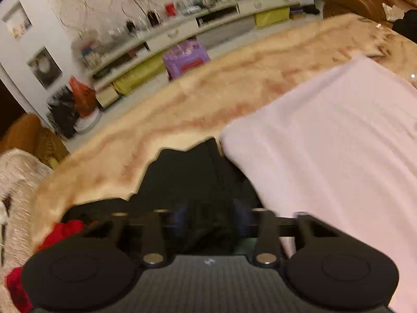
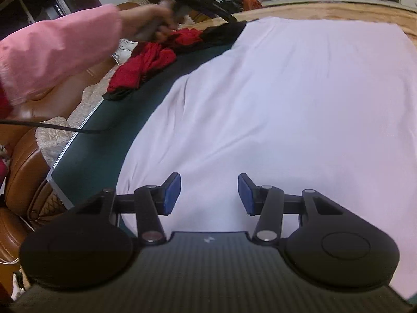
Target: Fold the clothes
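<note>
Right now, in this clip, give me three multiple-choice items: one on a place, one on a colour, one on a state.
1. Where does the red garment lie?
A. on top of the white cloth
B. off the white cloth's edge, near the person's hand
C. on the wall shelf

2. What colour is the person's sleeve?
A. pink
B. green
C. grey

3. How does the right gripper stand?
A. shut on the red garment
B. shut on the white cloth
C. open over the white cloth

Answers:
1 B: the right wrist view shows it bunched beside the cloth, below the hand.
2 A: the sleeve is plainly pink.
3 C: the blue pads stand apart with only flat cloth seen beyond the gap.
</note>
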Demonstrator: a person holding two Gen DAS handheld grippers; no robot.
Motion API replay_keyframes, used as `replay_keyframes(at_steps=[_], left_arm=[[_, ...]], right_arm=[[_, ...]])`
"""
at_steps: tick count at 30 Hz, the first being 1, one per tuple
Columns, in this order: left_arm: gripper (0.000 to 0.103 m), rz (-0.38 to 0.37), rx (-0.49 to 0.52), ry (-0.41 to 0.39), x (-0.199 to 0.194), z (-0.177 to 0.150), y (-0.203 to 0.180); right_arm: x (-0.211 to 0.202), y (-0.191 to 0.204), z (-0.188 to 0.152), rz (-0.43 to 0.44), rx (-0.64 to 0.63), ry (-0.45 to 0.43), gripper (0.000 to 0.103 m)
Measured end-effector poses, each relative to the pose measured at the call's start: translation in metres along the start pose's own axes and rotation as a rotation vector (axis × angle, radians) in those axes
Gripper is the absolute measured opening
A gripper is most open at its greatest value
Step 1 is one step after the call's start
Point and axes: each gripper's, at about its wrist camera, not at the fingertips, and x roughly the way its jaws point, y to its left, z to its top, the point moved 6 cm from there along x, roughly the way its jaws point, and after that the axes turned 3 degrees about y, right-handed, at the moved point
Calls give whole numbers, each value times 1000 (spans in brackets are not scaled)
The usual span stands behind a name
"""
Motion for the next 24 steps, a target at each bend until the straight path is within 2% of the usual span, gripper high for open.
replay_keyframes(at_steps=[1,2,3,5,8,13,16,18,19,21,23,24], left_arm=[[27,1,3,0,3,-2,-1],[16,2,5,-1,7,-3,-3],[14,9,8,-1,10,-5,-4],[8,73,8,0,10,-7,0],[4,213,-29,15,7,-9,21],[4,473,-219,57,-18,-30,109],[4,620,-312,159,-24,-58,165],[5,678,-432,216,-31,-86,200],[6,694,-500,238,-35,-101,215],[7,672,-595,245,-43,-123,228],[14,595,-654,191,-58,-138,222],[19,525,-638,157,-68,-143,205]], right_arm=[[0,0,2,-1,-1,-9,56],[0,-1,4,-1,-2,-18,56],[1,-2,6,-1,2,-25,56],[2,-6,8,0,18,-36,56],[2,-12,9,-2,40,-43,56],[5,-17,5,-14,52,-43,56],[9,-18,4,-10,59,-36,56],[14,-17,4,-8,47,-27,56],[16,-16,5,-7,38,-23,56],[20,-11,6,-9,12,-16,56],[25,-5,6,-12,-21,-9,56],[27,-1,7,-14,-39,-6,56]])
